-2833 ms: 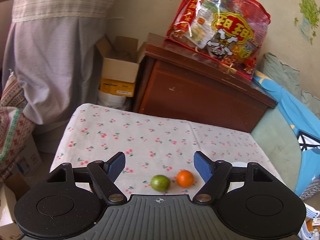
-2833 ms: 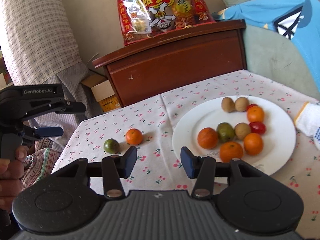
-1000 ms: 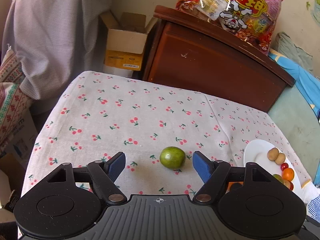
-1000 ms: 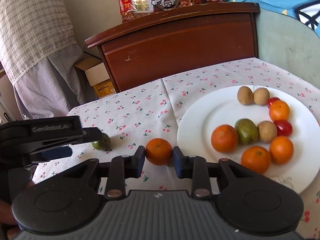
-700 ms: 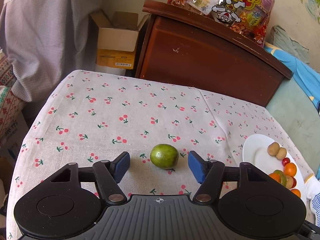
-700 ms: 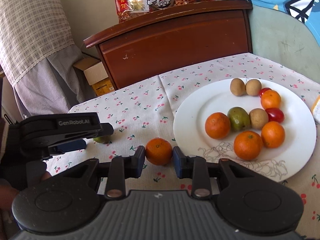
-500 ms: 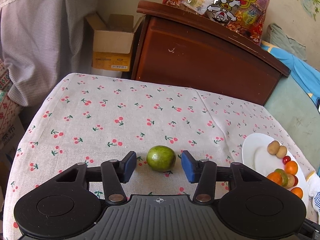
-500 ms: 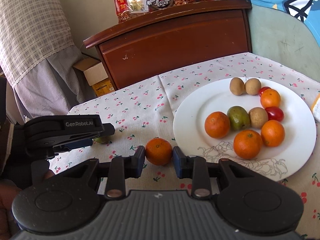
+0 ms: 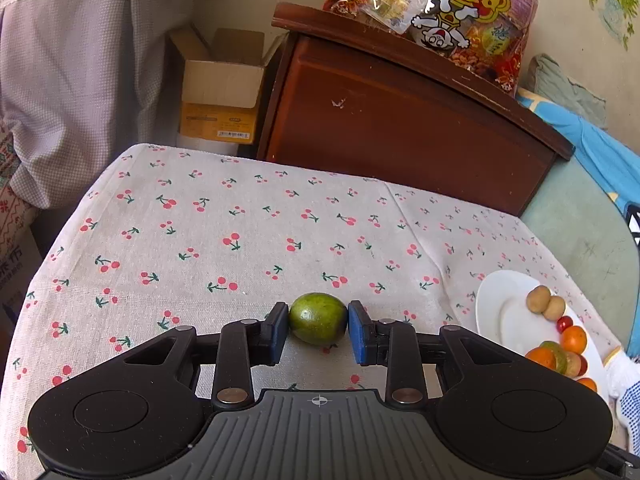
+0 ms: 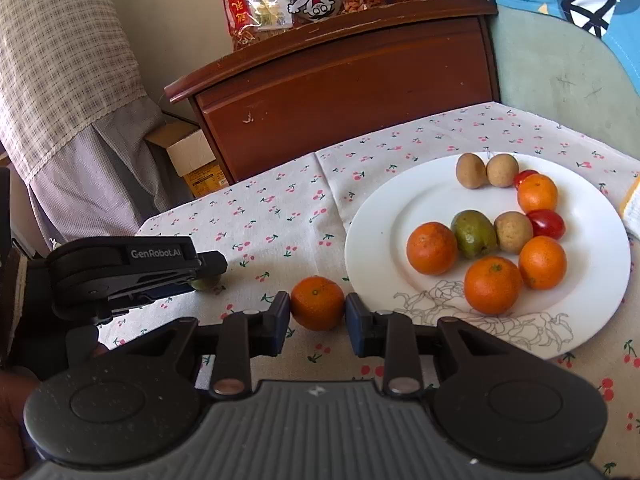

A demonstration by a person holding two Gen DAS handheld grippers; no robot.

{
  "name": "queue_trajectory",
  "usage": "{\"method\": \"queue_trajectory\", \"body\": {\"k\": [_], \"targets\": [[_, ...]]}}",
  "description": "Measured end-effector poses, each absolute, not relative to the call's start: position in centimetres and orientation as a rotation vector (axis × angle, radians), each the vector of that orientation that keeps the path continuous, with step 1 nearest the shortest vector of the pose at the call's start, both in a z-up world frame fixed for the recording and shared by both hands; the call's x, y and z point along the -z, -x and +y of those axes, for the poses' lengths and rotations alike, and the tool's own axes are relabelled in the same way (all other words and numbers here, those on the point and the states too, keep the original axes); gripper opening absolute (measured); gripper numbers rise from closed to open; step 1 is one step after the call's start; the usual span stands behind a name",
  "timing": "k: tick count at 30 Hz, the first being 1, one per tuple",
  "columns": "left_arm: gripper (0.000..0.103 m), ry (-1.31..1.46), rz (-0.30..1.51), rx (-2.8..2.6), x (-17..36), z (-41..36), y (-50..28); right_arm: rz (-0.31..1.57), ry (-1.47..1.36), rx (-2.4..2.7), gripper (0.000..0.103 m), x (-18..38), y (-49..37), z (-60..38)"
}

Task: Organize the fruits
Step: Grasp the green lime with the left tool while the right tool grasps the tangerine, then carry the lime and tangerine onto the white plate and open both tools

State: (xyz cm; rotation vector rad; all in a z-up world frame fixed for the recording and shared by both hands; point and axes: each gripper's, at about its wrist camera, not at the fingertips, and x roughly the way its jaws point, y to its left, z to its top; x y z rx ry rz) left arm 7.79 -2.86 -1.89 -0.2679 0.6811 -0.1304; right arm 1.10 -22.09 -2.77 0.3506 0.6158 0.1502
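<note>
My left gripper (image 9: pixel 318 330) is shut on a green citrus fruit (image 9: pixel 318 318) that sits low over the cherry-print tablecloth (image 9: pixel 240 232). My right gripper (image 10: pixel 317 317) is shut on a small orange (image 10: pixel 317 302), just left of a white plate (image 10: pixel 380 216). The plate holds several oranges, a green fruit (image 10: pixel 473 233), brown round fruits and red cherry tomatoes. In the right wrist view the left gripper (image 10: pixel 208 276) shows at the left, with only a sliver of the green fruit visible. The plate also shows at the right in the left wrist view (image 9: pixel 500 304).
A dark wooden cabinet (image 9: pixel 400 128) stands behind the table with a red snack bag (image 9: pixel 432 8) on top. A cardboard box (image 9: pixel 220 88) and a draped cloth (image 9: pixel 80 80) are at the back left. A white and yellow cloth (image 10: pixel 630 208) lies right of the plate.
My left gripper has closed its fingers onto the green fruit, which was loose between open fingers before. My right gripper keeps its hold on the orange near the plate.
</note>
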Motion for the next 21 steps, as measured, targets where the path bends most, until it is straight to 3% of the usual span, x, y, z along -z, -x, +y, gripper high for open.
{"method": "queue_trajectory", "body": {"k": [21], "targets": [[0.03, 0.345, 0.63, 0.305, -1.2, -6.2, -7.3, 0.455, -0.439, -0.021, 0.03, -1.1, -0.2, -28.3]]}}
